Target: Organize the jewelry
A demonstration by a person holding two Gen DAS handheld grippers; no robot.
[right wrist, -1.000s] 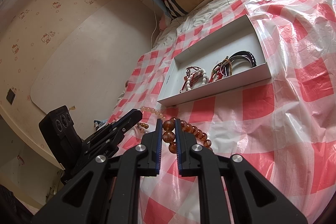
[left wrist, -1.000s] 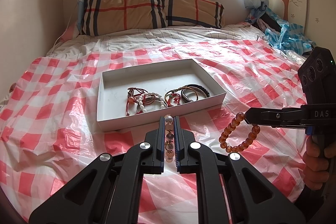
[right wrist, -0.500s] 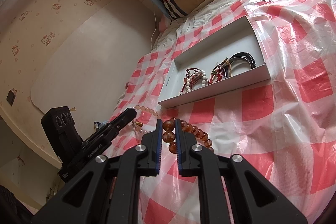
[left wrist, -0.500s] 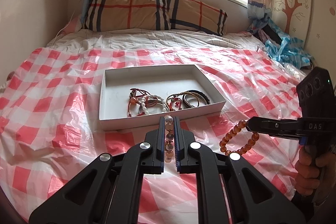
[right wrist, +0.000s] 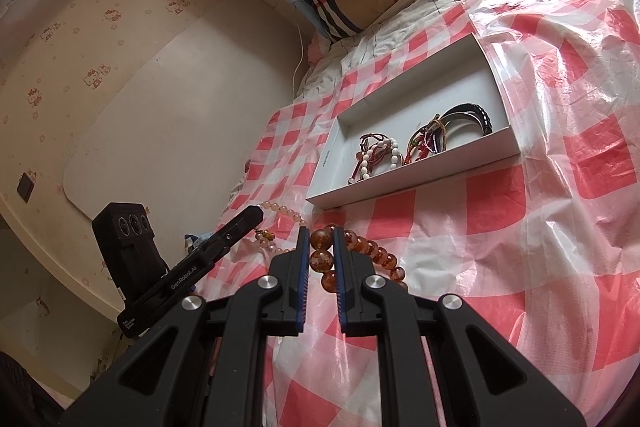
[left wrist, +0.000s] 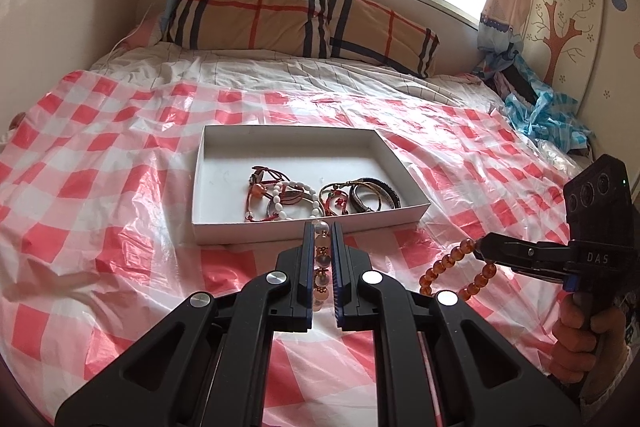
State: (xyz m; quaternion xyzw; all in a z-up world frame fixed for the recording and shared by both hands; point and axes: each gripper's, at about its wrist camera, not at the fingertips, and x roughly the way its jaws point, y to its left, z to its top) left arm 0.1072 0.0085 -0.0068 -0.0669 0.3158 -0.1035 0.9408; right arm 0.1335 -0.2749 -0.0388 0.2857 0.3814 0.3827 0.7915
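Note:
A white shallow box (left wrist: 208, 179) lies on the checked sheet and holds several bracelets (left wrist: 288, 197); it also shows in the right wrist view (right wrist: 416, 183). My left gripper (left wrist: 321, 229) is shut on a pale bead bracelet (left wrist: 321, 259), held above the sheet just in front of the box's near wall. My right gripper (right wrist: 321, 235) is shut on an amber bead bracelet (right wrist: 320, 259), which hangs from it at the right of the left wrist view (left wrist: 448, 263). The pale bracelet also shows in the right wrist view (right wrist: 280, 213).
A red-and-white checked plastic sheet (left wrist: 100, 195) covers the bed. A plaid pillow (left wrist: 280, 19) lies at the head under the window. A blue plastic bag (left wrist: 540, 111) sits at the far right by the wall.
The left gripper has risen and tilted, so the box sits lower in its view. The right gripper with the amber bracelet has stayed low on the right, its bracelet swinging slightly.

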